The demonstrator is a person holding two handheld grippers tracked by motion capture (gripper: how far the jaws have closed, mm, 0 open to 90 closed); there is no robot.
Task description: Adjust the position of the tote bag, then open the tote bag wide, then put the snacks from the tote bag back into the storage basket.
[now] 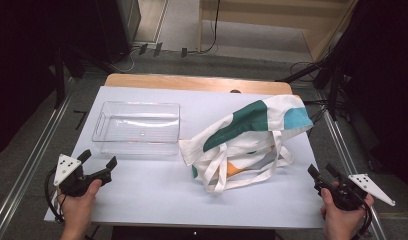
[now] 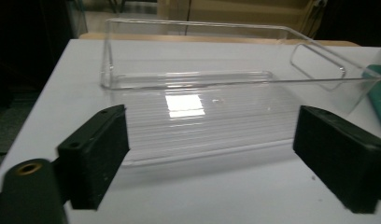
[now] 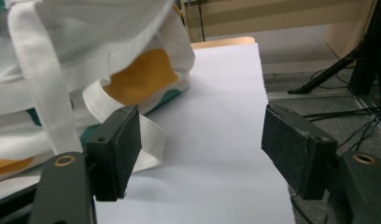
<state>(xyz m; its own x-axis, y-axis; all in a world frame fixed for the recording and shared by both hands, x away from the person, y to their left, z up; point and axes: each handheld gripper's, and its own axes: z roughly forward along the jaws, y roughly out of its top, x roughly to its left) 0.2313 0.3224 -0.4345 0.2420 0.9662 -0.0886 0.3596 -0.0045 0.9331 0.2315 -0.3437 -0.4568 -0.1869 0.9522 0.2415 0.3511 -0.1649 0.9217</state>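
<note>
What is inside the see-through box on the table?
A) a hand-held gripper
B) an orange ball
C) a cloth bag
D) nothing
D: the clear box shows only its own bare floor, while the cloth bag lies beside it on the table.

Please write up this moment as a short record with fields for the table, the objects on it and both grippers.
surface: white table top
clear bin: empty, upright, on the table's left half
tote bag: crumpled, white with green, blue and orange patches, right of the bin, straps toward the person
left gripper: open, holding nothing, near the bin's front
right gripper: open, holding nothing, near the bag's straps
contact: neither gripper touches bin or bag
</note>
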